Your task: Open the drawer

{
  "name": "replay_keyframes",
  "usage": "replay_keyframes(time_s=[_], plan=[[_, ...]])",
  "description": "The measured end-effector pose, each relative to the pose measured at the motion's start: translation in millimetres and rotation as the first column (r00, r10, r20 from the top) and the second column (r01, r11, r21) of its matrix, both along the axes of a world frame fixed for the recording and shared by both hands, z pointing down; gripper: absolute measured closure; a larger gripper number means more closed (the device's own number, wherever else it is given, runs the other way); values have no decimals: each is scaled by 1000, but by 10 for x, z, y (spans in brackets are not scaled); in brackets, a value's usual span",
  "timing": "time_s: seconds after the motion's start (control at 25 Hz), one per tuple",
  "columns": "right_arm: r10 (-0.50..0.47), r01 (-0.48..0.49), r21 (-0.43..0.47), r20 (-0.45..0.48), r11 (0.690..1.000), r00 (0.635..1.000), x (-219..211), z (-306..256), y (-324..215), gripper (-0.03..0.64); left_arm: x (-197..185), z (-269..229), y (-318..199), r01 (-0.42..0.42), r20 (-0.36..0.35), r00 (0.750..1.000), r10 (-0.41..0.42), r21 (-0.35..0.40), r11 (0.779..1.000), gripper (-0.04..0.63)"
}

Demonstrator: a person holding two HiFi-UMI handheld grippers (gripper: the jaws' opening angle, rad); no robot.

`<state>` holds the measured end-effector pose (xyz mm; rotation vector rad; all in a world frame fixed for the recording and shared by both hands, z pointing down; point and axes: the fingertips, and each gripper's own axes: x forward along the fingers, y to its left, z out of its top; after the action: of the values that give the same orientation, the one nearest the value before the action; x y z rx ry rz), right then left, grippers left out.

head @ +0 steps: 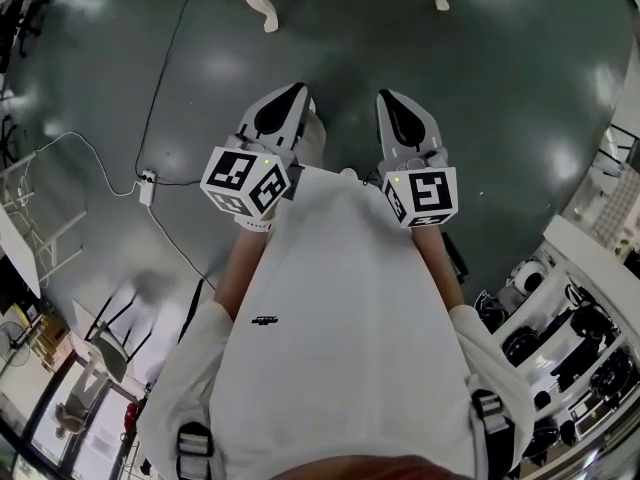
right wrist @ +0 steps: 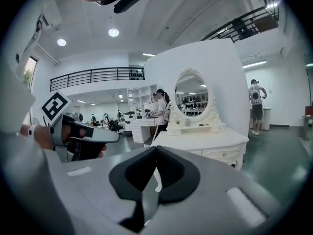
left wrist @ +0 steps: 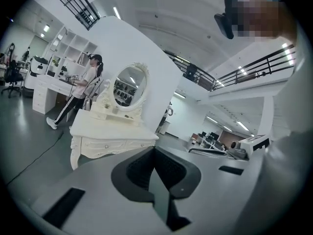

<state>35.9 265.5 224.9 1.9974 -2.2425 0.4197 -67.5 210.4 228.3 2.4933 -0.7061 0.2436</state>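
- Grey polished floor [head: 500, 88] is seen between the person and the furniture, and a wide stretch of it is left to be crossed.
- A white dressing table [right wrist: 205, 141] is set straight ahead, well apart from both tools. Only its carved legs are caught at the top of the head view.
- An oval mirror [right wrist: 190, 94] is stood upright at the back of its worktop.
- The drawer [right wrist: 214, 152] is fitted in the front just under the worktop and is judged shut. Its long axis is laid sideways, across the line along which the tools are pointed, so a pull straight back toward the person is called for.
- The left tool [head: 292, 93] and the right tool [head: 388, 98] are held side by side. Neither is clearly nearer the drawer. Both are seen with jaws pressed together and nothing between them.
- A small knob [right wrist: 224, 154] is made out on the drawer front. The jaws will have to be parted before it can be taken.
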Motion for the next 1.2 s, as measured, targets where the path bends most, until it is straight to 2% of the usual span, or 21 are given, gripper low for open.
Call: replay_keyframes(time_s=[0.44, 0.76, 1.0, 1.2], plan=[[33, -33, -4, -31, 999, 999, 31, -90, -1278, 606, -56, 38, -1256, -27, -31, 999, 26, -22, 999, 586], [22, -23, -5, -38, 1000, 999, -38, -88, -2023, 606, -233, 68, -1989, -10, -30, 999, 9, -21, 1000, 586], [-23, 21, -32, -54, 999, 998, 32, -66, -2232, 606, -207, 102, -2213, 29, -34, 999, -30, -39, 999, 586], [-54, 53, -27, -20, 998, 998, 232, -12, -2343, 606, 28, 91, -2213, 30, 9, 1000, -30, -28, 999, 586]])
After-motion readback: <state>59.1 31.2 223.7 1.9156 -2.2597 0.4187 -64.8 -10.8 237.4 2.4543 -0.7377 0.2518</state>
